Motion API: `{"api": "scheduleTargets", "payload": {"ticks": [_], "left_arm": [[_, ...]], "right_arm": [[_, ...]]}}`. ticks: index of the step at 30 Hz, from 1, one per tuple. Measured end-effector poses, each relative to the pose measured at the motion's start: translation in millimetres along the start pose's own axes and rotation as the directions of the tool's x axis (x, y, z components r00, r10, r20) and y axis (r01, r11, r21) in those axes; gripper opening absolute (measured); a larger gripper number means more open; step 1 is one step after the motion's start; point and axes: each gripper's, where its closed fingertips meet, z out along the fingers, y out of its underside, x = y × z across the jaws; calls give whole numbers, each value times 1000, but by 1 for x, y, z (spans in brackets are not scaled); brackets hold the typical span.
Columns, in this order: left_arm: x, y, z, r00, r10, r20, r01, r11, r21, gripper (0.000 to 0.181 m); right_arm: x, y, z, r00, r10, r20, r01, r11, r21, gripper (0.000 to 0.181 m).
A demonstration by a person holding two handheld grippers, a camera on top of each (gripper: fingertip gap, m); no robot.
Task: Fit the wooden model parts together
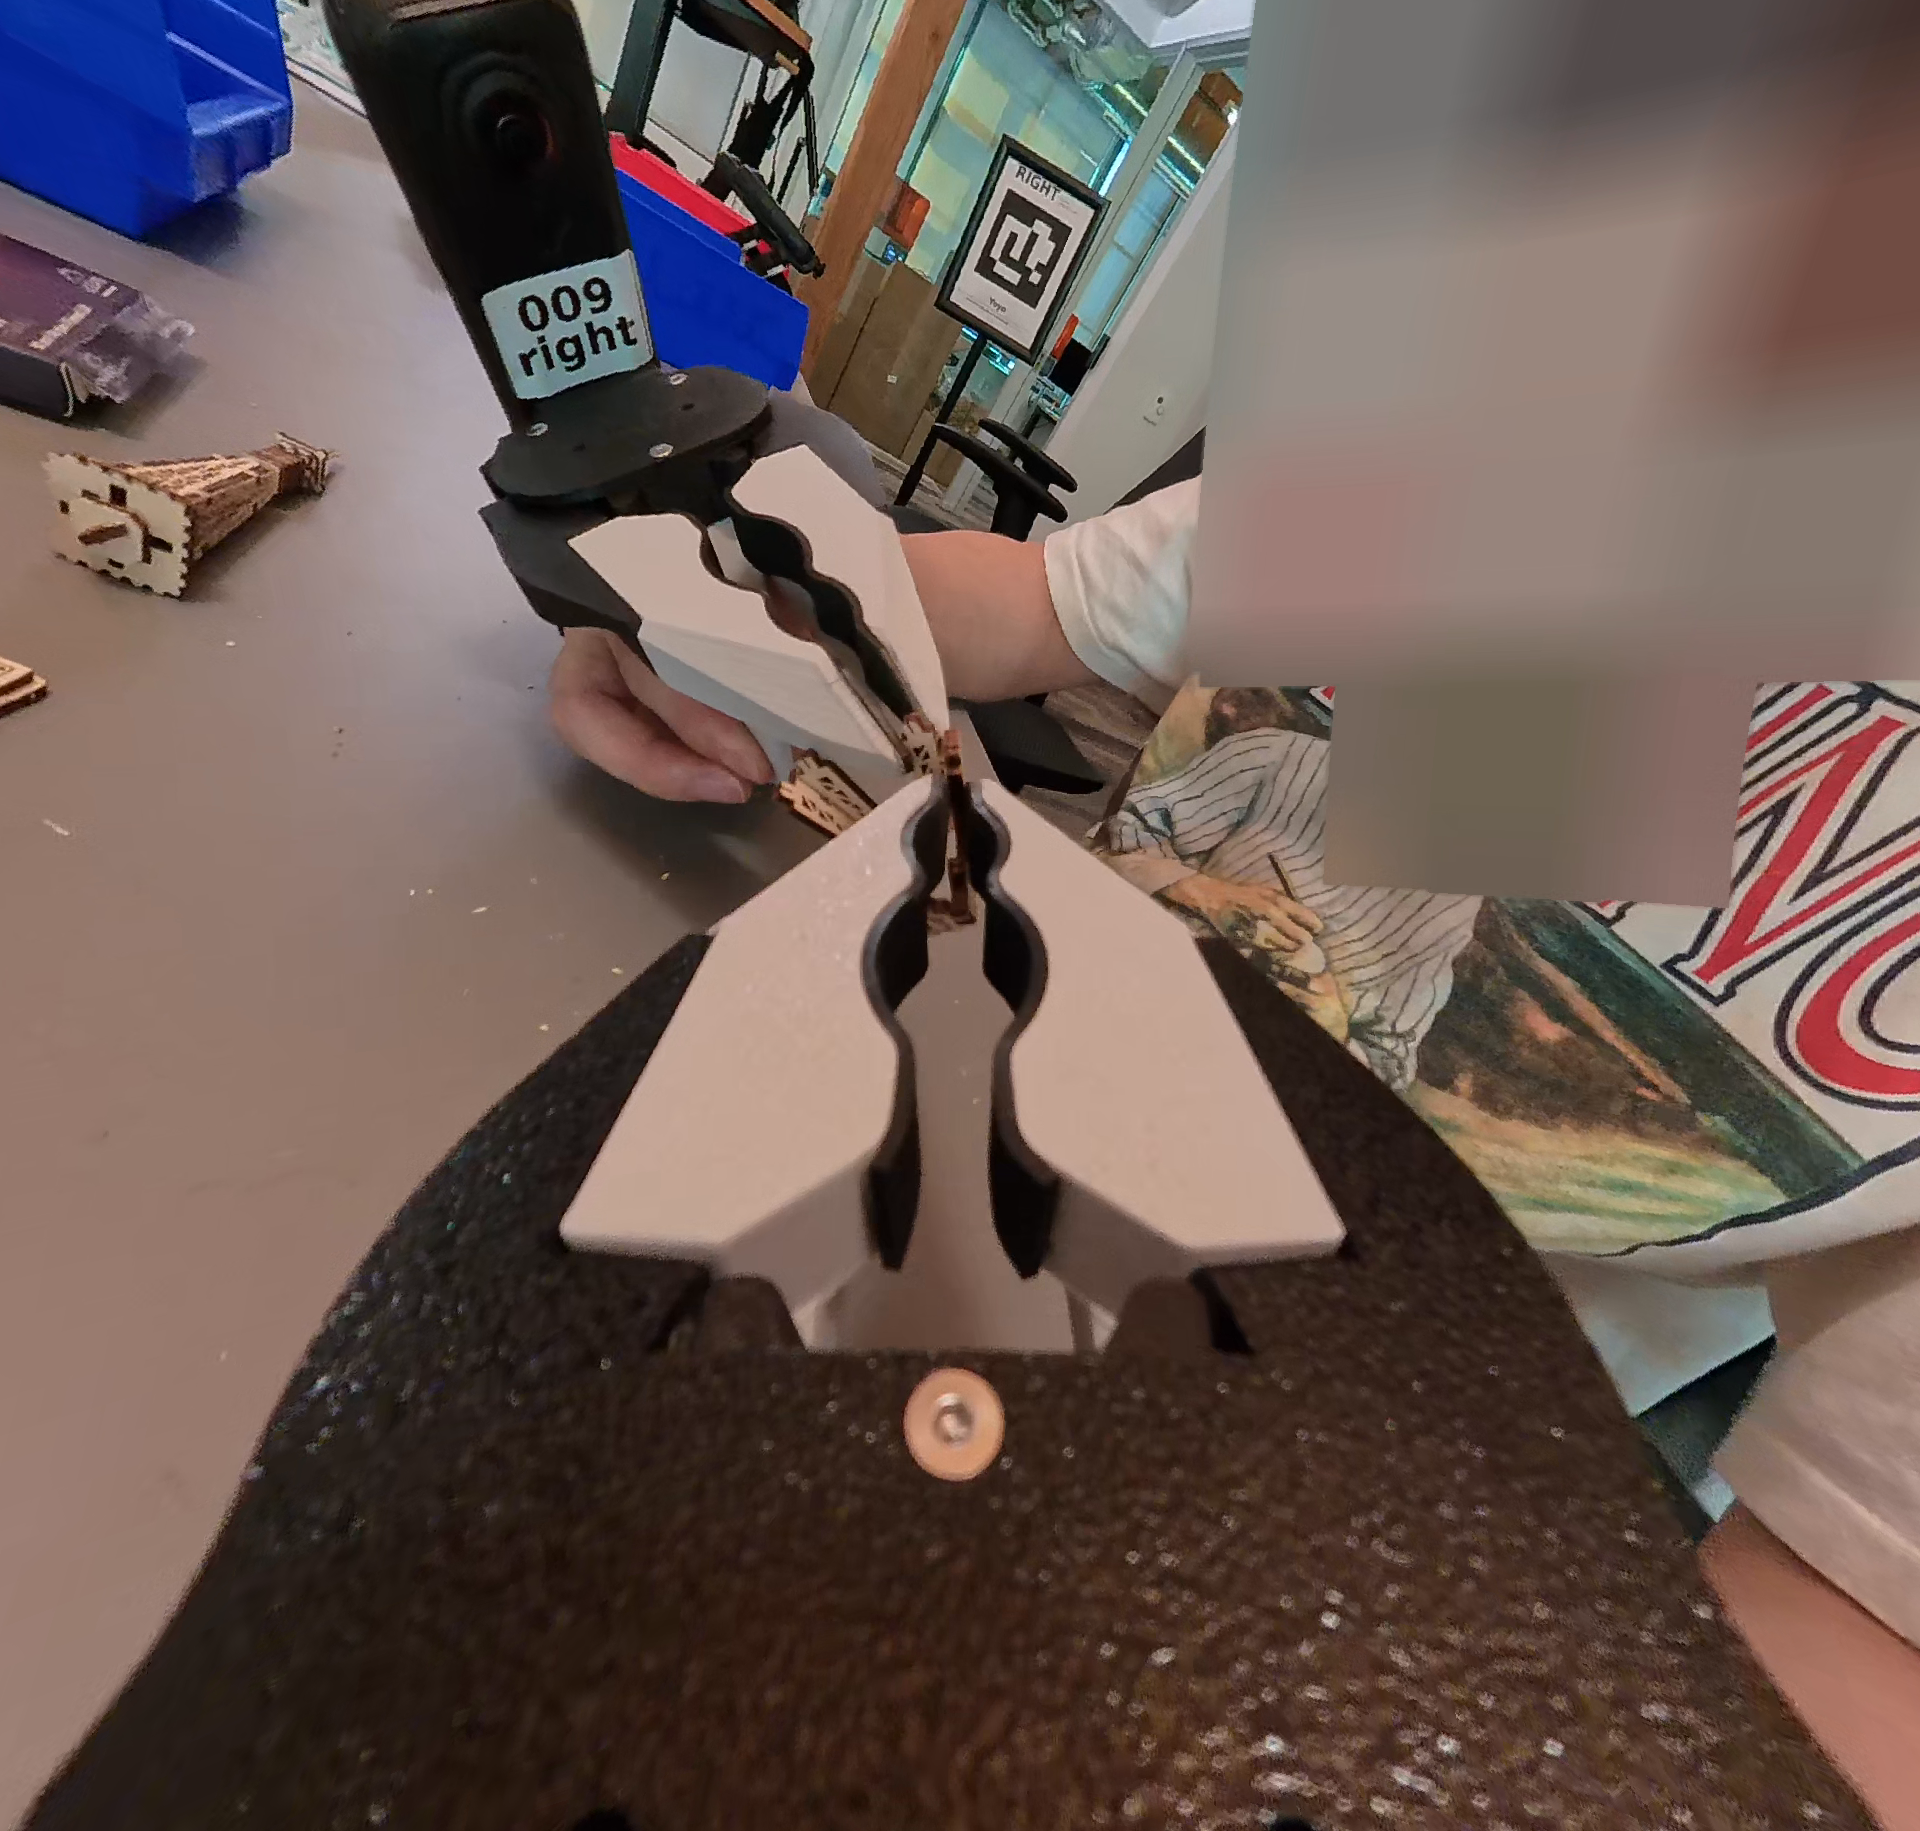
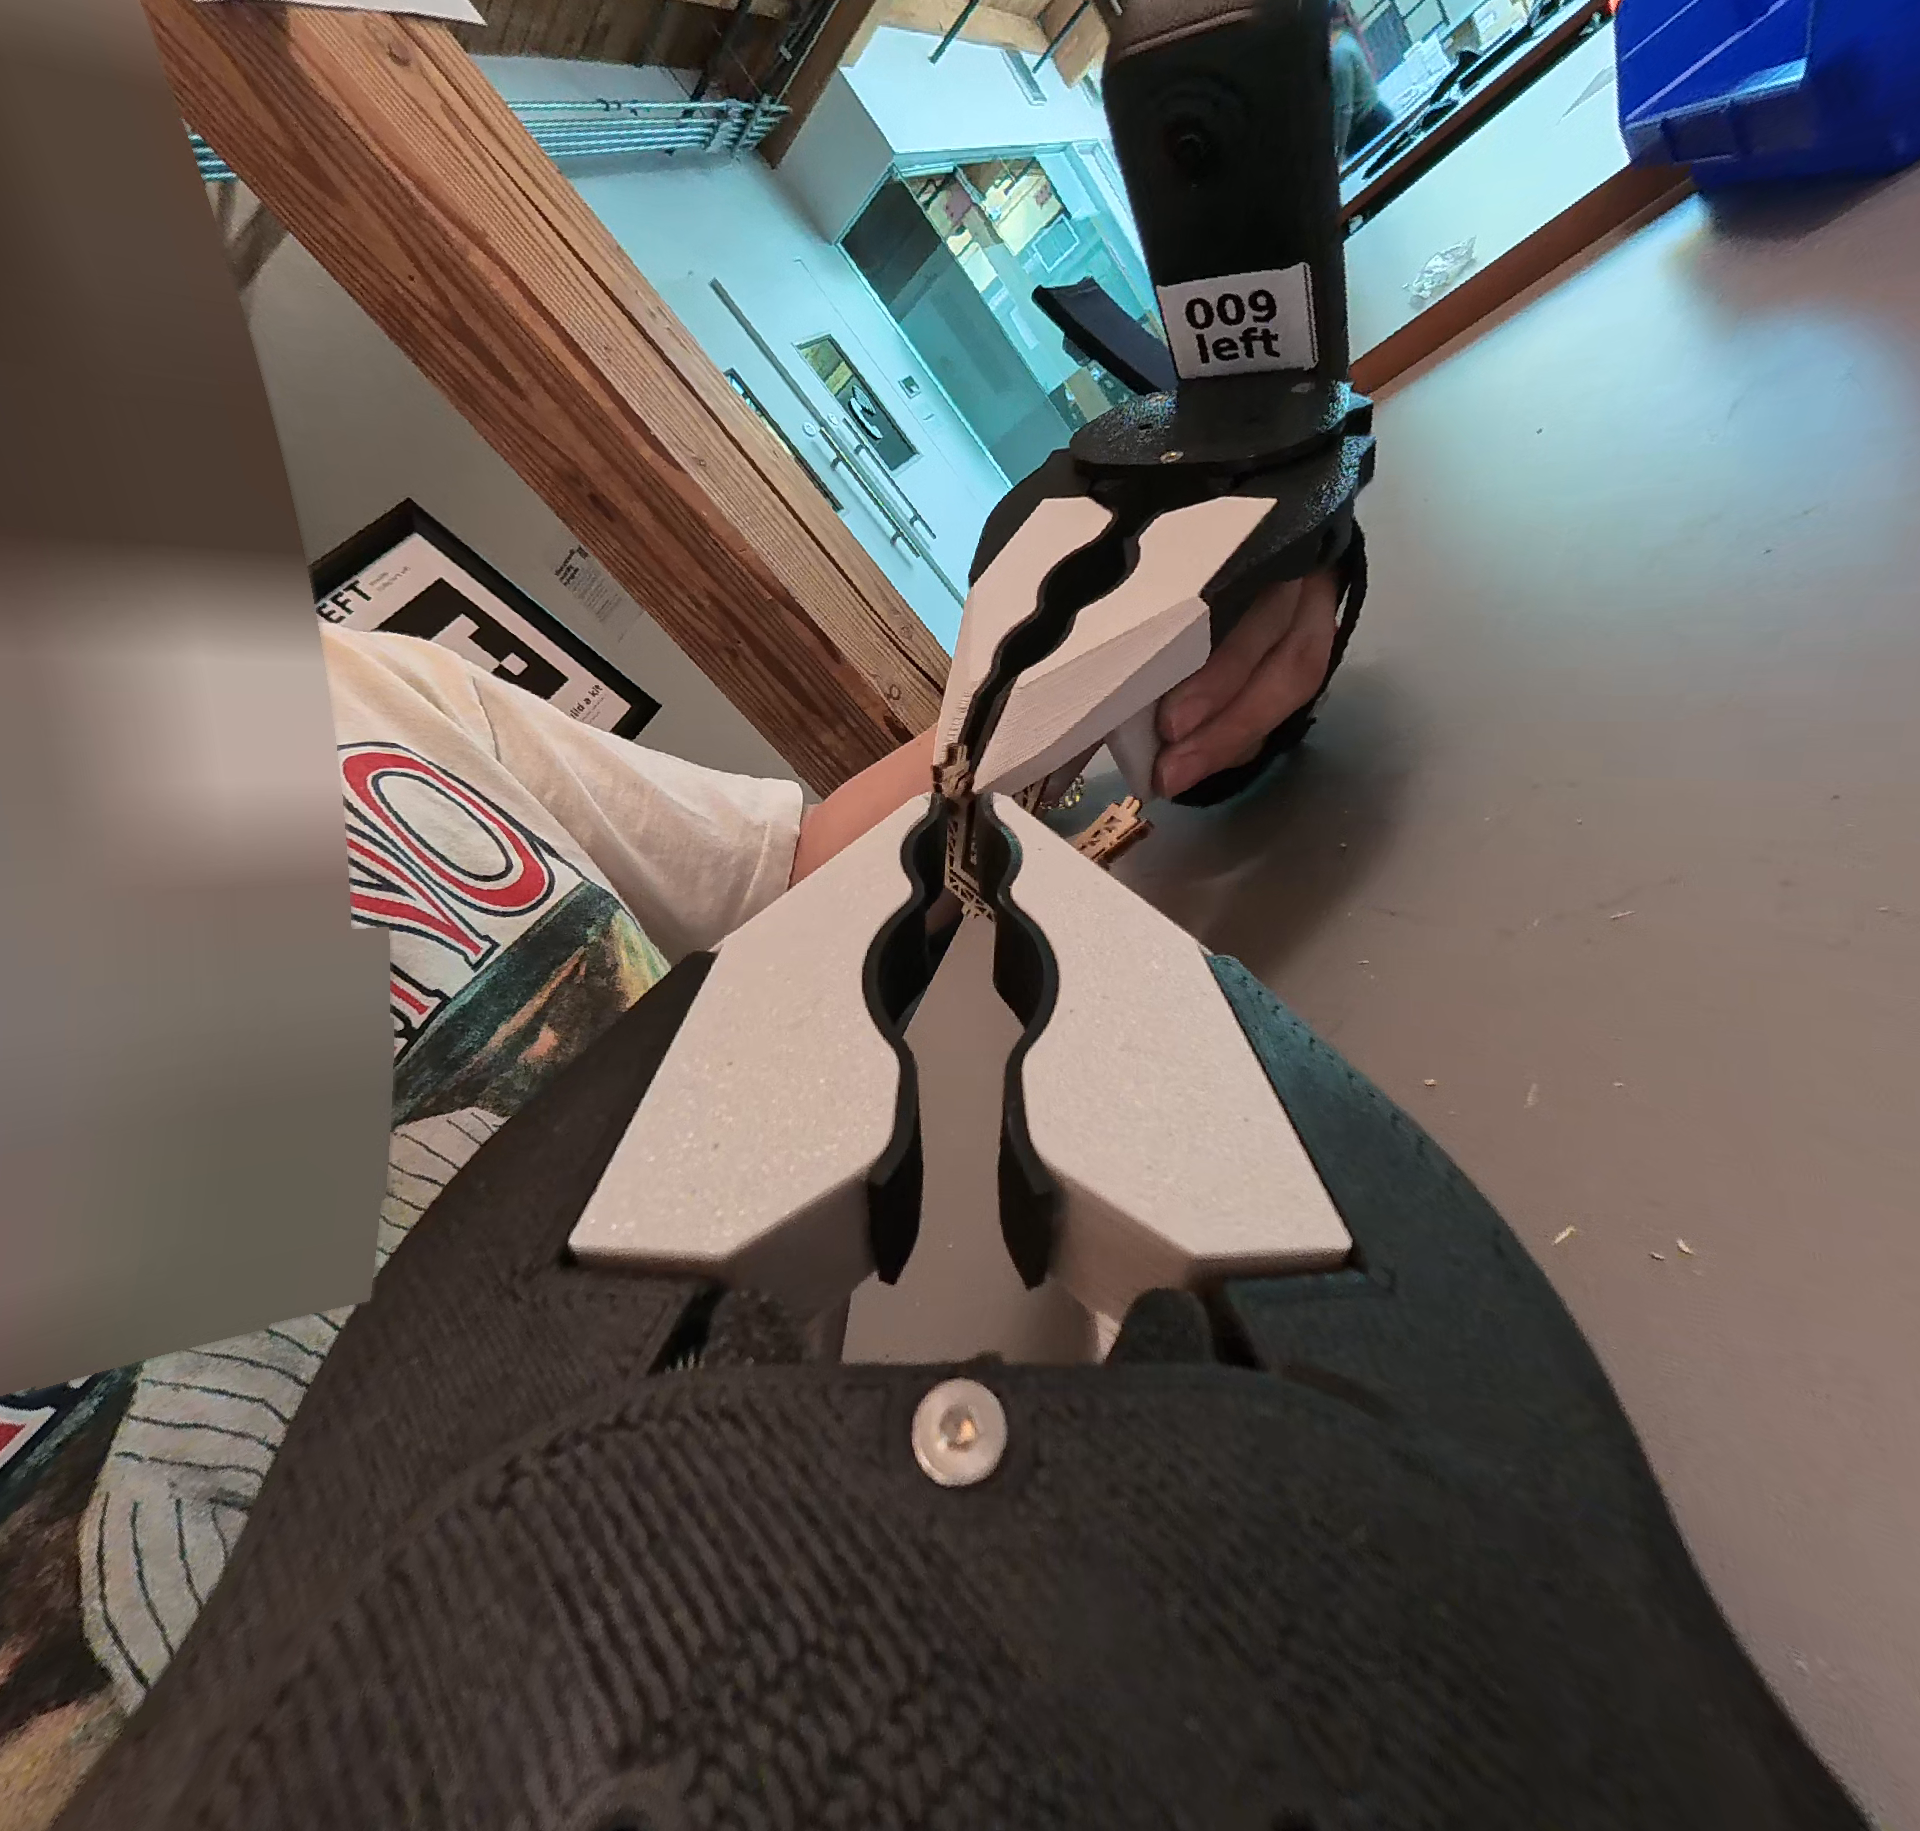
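Two thin laser-cut wooden parts meet tip to tip above the desk [image 1: 260, 898], near its edge in front of the person. One lattice strip [image 1: 958, 872] stands edge-on between the black wavy pads of the left hand-held gripper [image 1: 953, 805], whose white fingers are closed on it near their tips. The other lattice piece [image 2: 966, 872] is pinched the same way in the right hand-held gripper [image 2: 961, 815]; in the left wrist view more of that piece [image 1: 821, 794] sticks out below the right gripper's fingertips. The two grippers point at each other, tips almost touching (whether the parts are already slotted together cannot be told).

Each gripper is held by a hand [image 1: 644, 721] wrapped round its handle, and each carries a black camera with a white label on top.

Farther left on the grey desk lies a finished wooden tower model [image 1: 177, 514] on its side, well apart from the grippers. Beyond it are a dark purple packet [image 1: 73, 337] and blue bins [image 1: 125, 67]. A few wood crumbs dot the desk.
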Motion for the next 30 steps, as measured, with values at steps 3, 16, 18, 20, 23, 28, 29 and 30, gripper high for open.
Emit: {"api": "scheduleTargets", "payload": {"ticks": [3, 16, 18, 20, 23, 28, 29, 30], "left_arm": [[-3, -1, -1, 998, -54, -11, 54, 998, 13, 0], [-1, -3, 1, 989, -139, -53, 140, 990, 18, 0], [-2, -3, 0, 987, -150, -52, 151, 988, 22, 0], [0, -1, 1, 988, -144, -58, 145, 989, 9, 0], [3, 2, 3, 993, -104, -50, 103, 994, -22, 0], [0, -4, 1, 989, -128, -67, 130, 991, 29, 0], [0, -5, 1, 990, -125, -71, 128, 991, 38, 0], [0, -6, 1, 990, -119, -73, 122, 992, 43, 0]], "right_arm": [[2, -1, -1, 1000, 5, -13, -5, 1000, 10, 2], [-2, -1, 0, 1000, -30, -7, 30, 1000, 6, 3], [0, -2, 0, 1000, -27, -17, 27, 1000, 10, 3], [-1, 0, 1, 999, -32, -11, 31, 1000, -3, 3], [-4, 4, 2, 999, -35, 2, 35, 999, -28, 3], [-2, -2, 0, 999, -48, -20, 48, 999, 12, 3], [-2, -3, 0, 998, -53, -22, 53, 998, 21, 3], [-3, -4, 0, 998, -59, -21, 60, 998, 27, 3]]}}
